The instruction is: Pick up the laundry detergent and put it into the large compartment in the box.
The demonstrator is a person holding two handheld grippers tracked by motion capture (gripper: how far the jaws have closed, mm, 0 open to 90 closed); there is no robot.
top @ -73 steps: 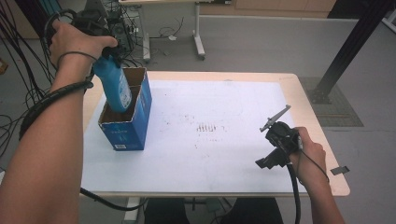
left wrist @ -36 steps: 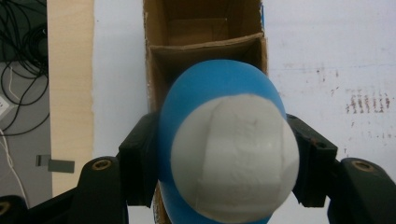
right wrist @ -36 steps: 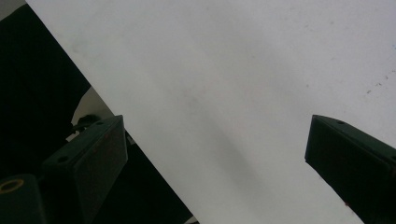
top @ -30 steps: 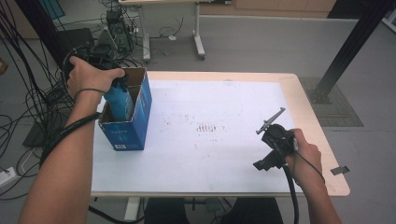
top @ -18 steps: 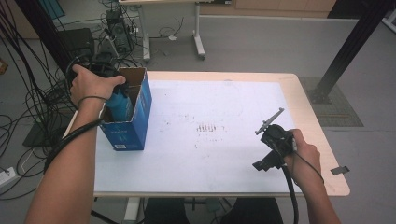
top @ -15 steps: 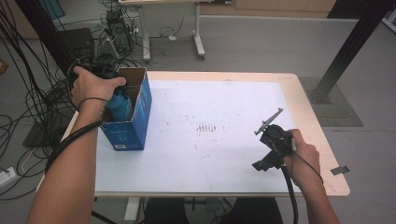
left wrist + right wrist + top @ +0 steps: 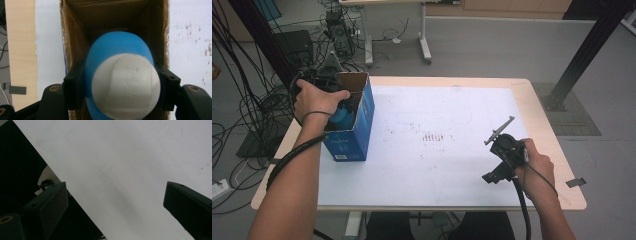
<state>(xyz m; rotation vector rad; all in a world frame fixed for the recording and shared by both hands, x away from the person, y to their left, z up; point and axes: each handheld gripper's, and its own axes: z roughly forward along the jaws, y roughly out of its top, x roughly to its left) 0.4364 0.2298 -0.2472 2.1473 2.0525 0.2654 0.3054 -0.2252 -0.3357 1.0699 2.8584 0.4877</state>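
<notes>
A blue bottle (image 7: 117, 50) with a white cap (image 7: 126, 86) hangs inside an open blue cardboard box (image 7: 362, 107) at the table's left. My left gripper (image 7: 122, 87) is shut on the bottle, one jaw on each side of it, between the box's brown inner walls (image 7: 75, 47). In the high view the left hand covers the gripper at the box's mouth, and a bit of the bottle (image 7: 343, 116) shows below it. My right gripper (image 7: 501, 152) rests near the table's front right, open, over the bare white mat (image 7: 120, 165).
The white mat (image 7: 447, 125) covers most of the wooden table (image 7: 537, 115), with small dark marks near its middle. Cables and equipment lie on the floor beyond the left edge. A black post stands at the far right.
The left hand has lowered the blue bottle from above the box down into it. The right gripper has stayed nearly still at the front right.
</notes>
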